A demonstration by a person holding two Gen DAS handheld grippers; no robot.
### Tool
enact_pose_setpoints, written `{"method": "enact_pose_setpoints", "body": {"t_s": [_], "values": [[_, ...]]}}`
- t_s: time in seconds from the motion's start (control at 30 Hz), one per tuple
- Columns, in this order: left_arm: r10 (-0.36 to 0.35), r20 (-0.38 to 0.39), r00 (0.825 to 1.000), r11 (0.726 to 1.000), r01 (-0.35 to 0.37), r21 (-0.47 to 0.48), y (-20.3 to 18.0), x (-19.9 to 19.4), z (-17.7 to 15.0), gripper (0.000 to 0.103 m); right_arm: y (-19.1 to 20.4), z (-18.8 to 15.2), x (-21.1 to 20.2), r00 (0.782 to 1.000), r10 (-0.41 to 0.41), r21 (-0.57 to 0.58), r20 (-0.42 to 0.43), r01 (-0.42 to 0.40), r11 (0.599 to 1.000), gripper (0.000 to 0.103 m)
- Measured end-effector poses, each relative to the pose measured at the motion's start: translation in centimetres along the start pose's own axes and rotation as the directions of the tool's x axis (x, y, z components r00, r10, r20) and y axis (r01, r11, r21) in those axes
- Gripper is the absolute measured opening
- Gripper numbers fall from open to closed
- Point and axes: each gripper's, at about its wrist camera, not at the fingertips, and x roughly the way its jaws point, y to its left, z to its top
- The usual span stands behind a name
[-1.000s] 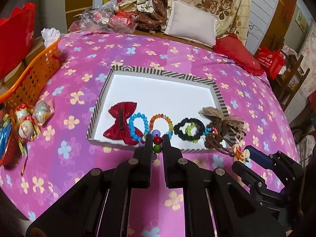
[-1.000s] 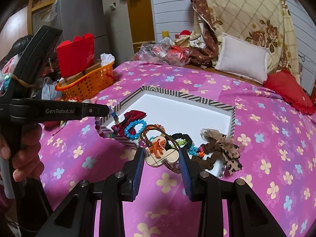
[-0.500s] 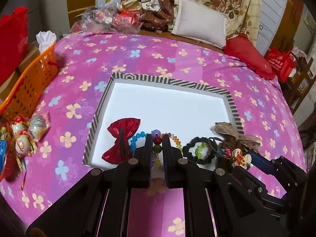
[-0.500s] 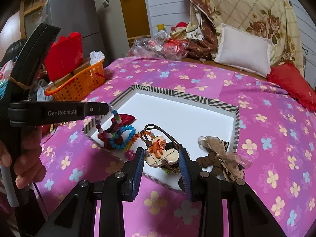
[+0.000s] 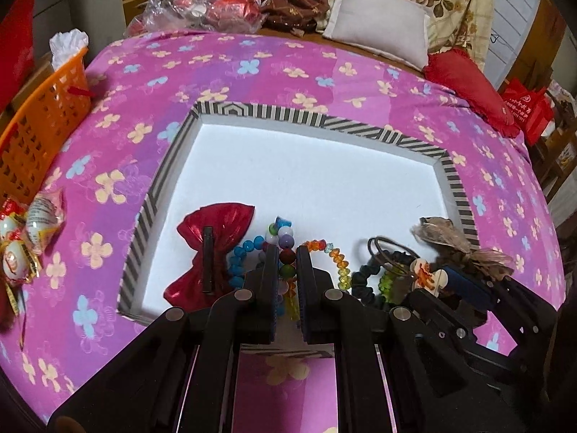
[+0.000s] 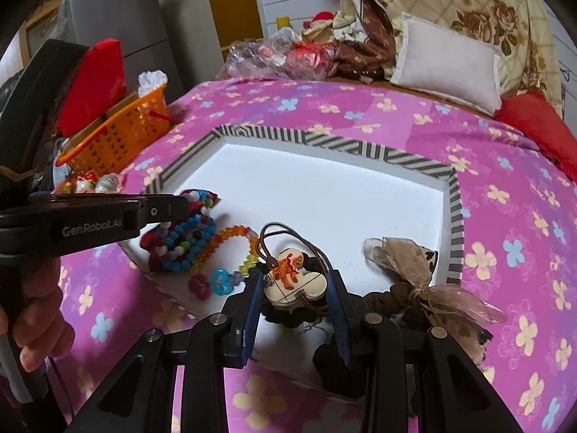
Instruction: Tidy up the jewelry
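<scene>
A white tray with a striped rim (image 5: 324, 122) (image 6: 324, 144) lies on the pink flowered cloth. My left gripper (image 5: 287, 263) is shut on a multicoloured bead bracelet (image 5: 285, 238), held over the tray's near left part, above a red bow (image 5: 211, 252), a blue bead bracelet (image 5: 239, 256) and an orange bead bracelet (image 5: 333, 252). My right gripper (image 6: 295, 285) is shut on a cream charm hair tie with brown loops (image 6: 292, 274), held over the tray's near edge above a black scrunchie (image 5: 371, 278). A brown gauze bow (image 6: 407, 263) lies at the tray's near right corner.
An orange basket (image 5: 39, 115) (image 6: 119, 137) stands at the left. Wrapped sweets (image 5: 25, 234) lie by it. A white pillow (image 5: 378, 29) and a red cushion (image 5: 468, 86) lie at the back. Clear bags (image 5: 194, 7) lie at the far edge.
Both grippers have moved forward over the tray's near edge with their pieces still held. The tray looks closer and larger in both views.
</scene>
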Motion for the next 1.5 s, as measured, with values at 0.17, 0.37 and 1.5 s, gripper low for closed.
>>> {"method": "enact_pose_setpoints", "body": {"t_s": [0.17,0.37,1.5], "values": [[0.008,-0.029,1.0,1.0,-0.008,0.002,-0.2,1.8,-0.6,0.008,-0.6,-0.4,1.3,0.999,-0.001,0.014,-0.034,0.002,1.0,0.034],[0.032,-0.046,0.998,0.999,-0.031,0.022,-0.7,3.1,-1.5,0.008,-0.8,-0.8,1.4,0.999,0.008,0.027,-0.037,-0.007,1.0,0.034],[0.167,0.198,0.966,0.986,-0.169,-0.007,-1.0,-9.4,-10.5,0.053,2.6,-5.7,-9.9,0.991,-0.056,0.125,0.122,0.041,0.991,0.066]]}}
